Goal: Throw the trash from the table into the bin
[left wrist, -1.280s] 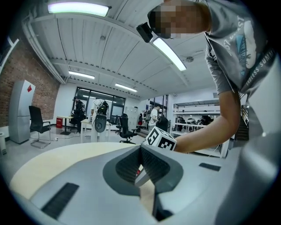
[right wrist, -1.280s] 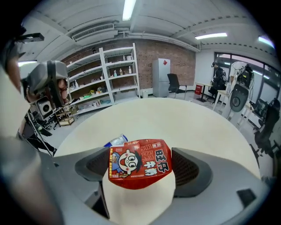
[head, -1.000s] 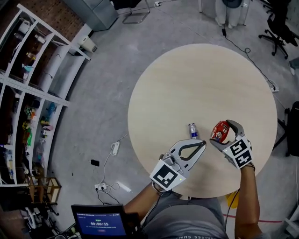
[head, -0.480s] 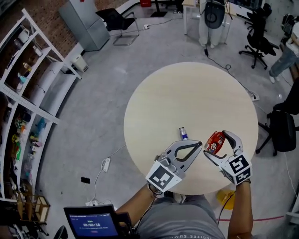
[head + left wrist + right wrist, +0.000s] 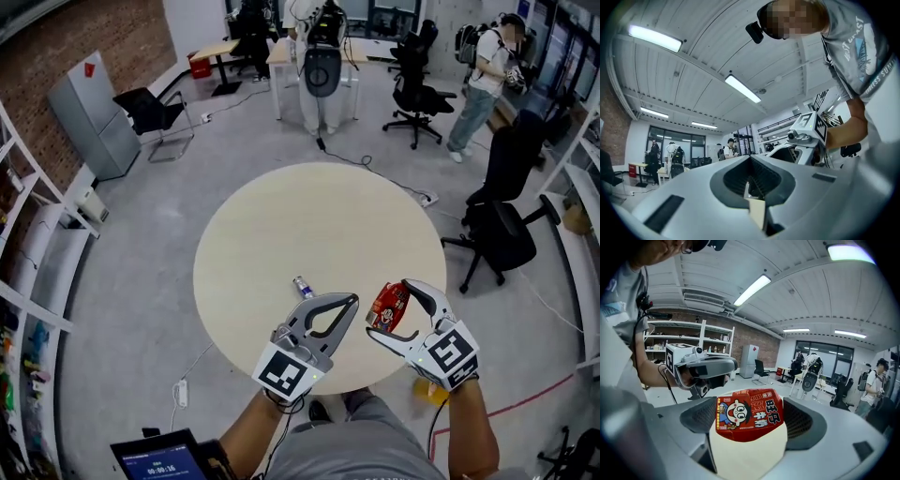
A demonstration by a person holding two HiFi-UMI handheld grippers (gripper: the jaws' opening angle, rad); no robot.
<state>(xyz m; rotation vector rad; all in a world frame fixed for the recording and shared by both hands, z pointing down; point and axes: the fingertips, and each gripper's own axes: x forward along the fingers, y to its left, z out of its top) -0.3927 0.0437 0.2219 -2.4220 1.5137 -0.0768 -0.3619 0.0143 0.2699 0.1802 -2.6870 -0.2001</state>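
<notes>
1. A person stands at the near edge of a round, pale wood tabletop (image 5: 319, 216) with a two-jaw gripper in each hand, both held over that near edge.
2. The right gripper (image 5: 390, 312) is clamped on a small red drink carton with a cartoon face printed on it (image 5: 385, 304). The carton is held clear of the surface near the near right edge.
3. The right gripper view shows the red carton (image 5: 749, 416) wedged squarely between the ribbed pads, printed face up, with a pale side below. The right gripper (image 5: 751, 425) has one jaw pressed against each flank.
4. The left gripper (image 5: 351, 301) has its jaws brought together at the tips with nothing between them. The left gripper view shows the same, with the left gripper (image 5: 751, 163) empty.
5. A small silver-and-blue can (image 5: 302, 286) lies on its side on the tabletop near the near edge. It is just beside the left gripper's jaws, on their far left.
6. A yellow object (image 5: 428, 391) shows on the floor past the near right edge, largely hidden by the right gripper. What it is cannot be told.
7. Beyond the tabletop stand a black office chair (image 5: 497, 230), a grey cabinet (image 5: 92, 112) and a person (image 5: 480, 80).
</notes>
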